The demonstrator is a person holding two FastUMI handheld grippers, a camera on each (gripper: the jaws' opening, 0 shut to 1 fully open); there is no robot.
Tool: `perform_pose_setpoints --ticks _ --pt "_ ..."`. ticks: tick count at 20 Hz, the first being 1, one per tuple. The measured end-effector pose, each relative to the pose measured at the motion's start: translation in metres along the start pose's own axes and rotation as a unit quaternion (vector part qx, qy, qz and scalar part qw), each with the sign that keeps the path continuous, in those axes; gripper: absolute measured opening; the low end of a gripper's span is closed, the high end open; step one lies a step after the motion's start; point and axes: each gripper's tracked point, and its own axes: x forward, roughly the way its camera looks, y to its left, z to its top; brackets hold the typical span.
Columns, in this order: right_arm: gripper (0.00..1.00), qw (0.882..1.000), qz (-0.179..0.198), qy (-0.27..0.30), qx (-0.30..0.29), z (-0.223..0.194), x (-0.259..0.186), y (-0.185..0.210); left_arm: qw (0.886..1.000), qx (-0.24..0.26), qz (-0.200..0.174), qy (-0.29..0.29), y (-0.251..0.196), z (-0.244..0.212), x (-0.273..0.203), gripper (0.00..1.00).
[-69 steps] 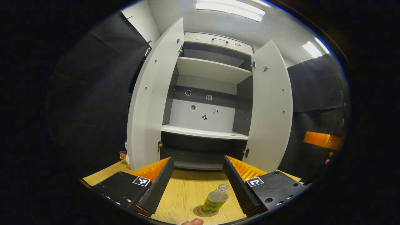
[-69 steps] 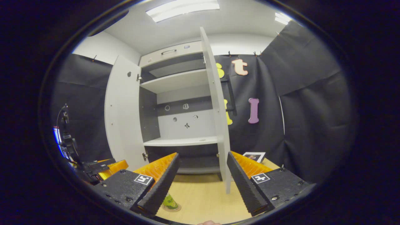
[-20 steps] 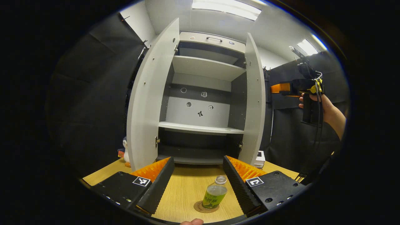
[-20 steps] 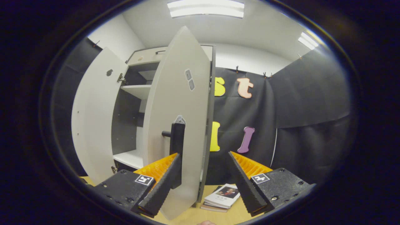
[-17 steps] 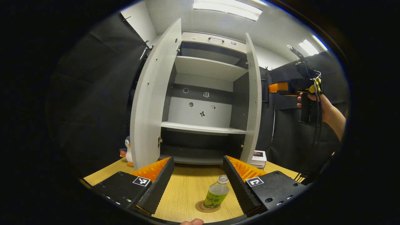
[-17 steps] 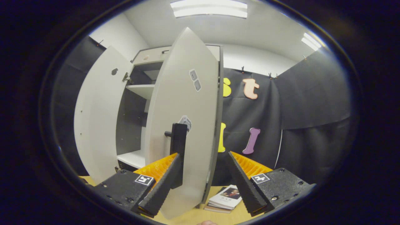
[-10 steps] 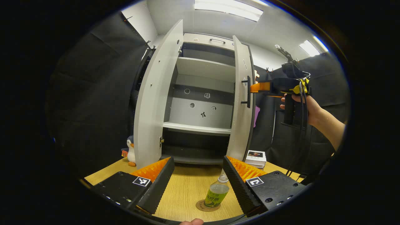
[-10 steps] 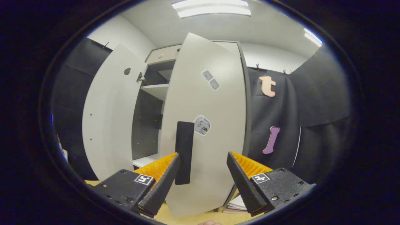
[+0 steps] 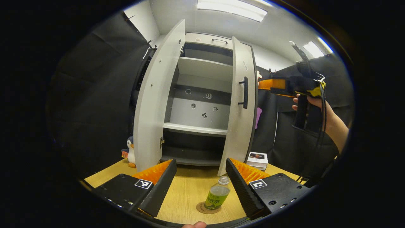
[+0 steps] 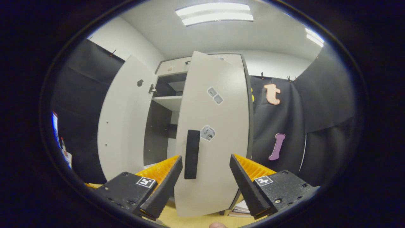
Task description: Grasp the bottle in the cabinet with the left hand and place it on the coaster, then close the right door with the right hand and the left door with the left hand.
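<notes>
**Bottle on its coaster, right door partly shut**

Wooden table [image 9: 186,193] fills the bottom of my left gripper view, and the bottle [image 9: 217,198] stands upright there on the round coaster [image 9: 201,209]. It sits between the fingers of my left gripper [image 9: 200,186], which is wide open and holds nothing (the fingers do not touch the bottle).

Behind the bottle is the grey cabinet [image 9: 202,104]. Its left door [image 9: 155,101] swings wide open. Its right door [image 9: 242,104] is partly shut, with a dark handle [image 9: 244,92] on its front. I can see bare shelves between the two doors.

My right gripper [image 10: 205,182] is wide open too and grips nothing. In my right gripper view the right door [image 10: 215,139] and its handle [image 10: 191,154] are straight ahead of the fingers. In my left gripper view I see the right gripper [image 9: 272,85] near the door's outer side, held by a hand [image 9: 319,106]. I cannot tell if it touches the door.

A toy penguin [image 9: 130,152] stands left of the cabinet, and a small stack of books [image 9: 257,159] lies on the right.
</notes>
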Motion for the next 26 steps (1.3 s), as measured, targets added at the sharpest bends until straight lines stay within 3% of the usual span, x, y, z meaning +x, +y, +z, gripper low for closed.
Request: perform_pose_setpoints --ticks 1,3,4,5,7,8,9,10,15,16,18,19,23,25,26 --pt "0.99 1.000 -0.006 0.002 -0.003 -0.005 -0.013 -0.003 1.000 0.000 -0.003 0.000 -0.003 0.002 0.000 0.99" --pt "0.98 1.000 -0.019 0.018 -0.008 -0.018 -0.037 -0.008 1.000 0.006 -0.010 -0.003 -0.008 0.008 0.003 0.95" --pt "0.99 0.999 -0.021 0.024 -0.004 -0.020 -0.047 -0.009 1.000 0.011 -0.013 -0.006 -0.009 0.011 0.006 1.00" --pt "0.99 0.999 -0.023 0.029 0.001 -0.022 -0.059 -0.010 1.000 0.014 -0.017 -0.007 -0.013 0.013 0.008 0.95" --pt "0.99 0.999 -0.030 0.034 0.004 -0.028 -0.077 -0.013 0.999 0.018 -0.028 -0.012 -0.021 0.018 0.012 0.95" --pt "0.98 0.999 -0.035 0.038 0.000 -0.032 -0.085 -0.015 0.999 0.020 -0.031 -0.014 -0.024 0.021 0.015 1.00" --pt "0.98 0.998 -0.042 0.045 -0.006 -0.040 -0.092 -0.019 0.999 0.020 -0.035 -0.017 -0.027 0.022 0.017 0.95" --pt "0.99 0.997 -0.050 0.051 -0.009 -0.048 -0.098 -0.021 0.999 0.021 -0.040 -0.018 -0.030 0.023 0.020 1.00" --pt "0.99 0.994 -0.079 0.076 0.007 -0.092 -0.129 -0.022 0.998 0.017 -0.051 -0.022 -0.042 0.028 0.029 0.95" --pt "0.98 0.993 -0.085 0.087 0.010 -0.103 -0.133 -0.023 0.998 0.014 -0.052 -0.022 -0.043 0.029 0.030 1.00" --pt "0.99 0.991 -0.088 0.098 0.010 -0.113 -0.137 -0.021 0.998 0.005 -0.065 -0.017 -0.052 0.027 0.029 0.95" --pt "0.99 0.991 -0.088 0.100 0.008 -0.115 -0.138 -0.020 0.998 0.004 -0.069 -0.016 -0.054 0.027 0.029 0.99" --pt "0.99 0.992 -0.084 0.094 0.019 -0.116 -0.135 -0.015 0.998 -0.008 -0.060 -0.025 -0.046 0.039 0.025 0.95" --pt "0.99 0.993 -0.070 0.093 0.034 -0.116 -0.129 -0.008 0.998 -0.015 -0.042 -0.036 -0.027 0.056 0.022 1.00" --pt "0.98 0.992 -0.065 0.097 0.038 -0.118 -0.126 -0.005 0.999 -0.013 -0.025 -0.037 -0.012 0.063 0.020 0.95"
